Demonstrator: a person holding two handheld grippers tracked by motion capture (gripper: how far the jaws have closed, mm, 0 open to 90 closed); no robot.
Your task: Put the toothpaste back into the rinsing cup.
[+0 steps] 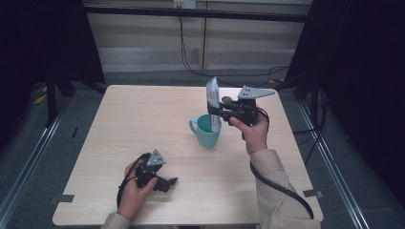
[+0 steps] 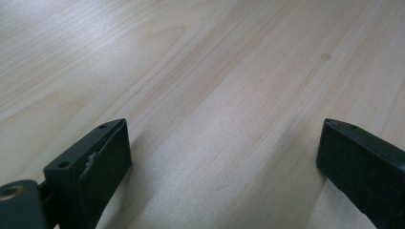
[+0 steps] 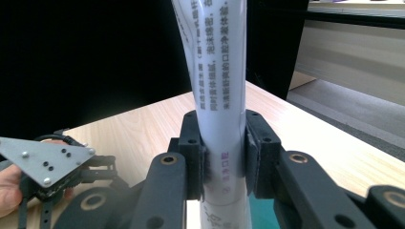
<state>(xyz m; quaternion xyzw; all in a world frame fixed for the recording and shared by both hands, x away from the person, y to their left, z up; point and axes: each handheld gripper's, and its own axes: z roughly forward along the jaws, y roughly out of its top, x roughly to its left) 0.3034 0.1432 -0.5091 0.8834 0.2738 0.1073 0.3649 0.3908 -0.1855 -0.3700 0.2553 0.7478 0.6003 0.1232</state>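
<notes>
step: stand tube in cup | right claw (image 1: 216, 110) pinching tube (image 1: 212, 98) upright, base inside cup (image 1: 206, 131) mid-worktop | left claw (image 1: 168, 182) spread, near-left | advice: lower straight, release gently

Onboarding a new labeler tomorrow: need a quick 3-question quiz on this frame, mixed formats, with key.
1. True or false: the right gripper is shut on the white tube.
2. Multiple choice: the tube's lower end is (A) lying flat on the wooden table, (B) inside the teal mug, (C) in the left gripper.
3. Fill in: in the left gripper view, the left gripper's jaws stand ____ over bare wood.

Key: 1 true; 2 B; 3 open
</notes>
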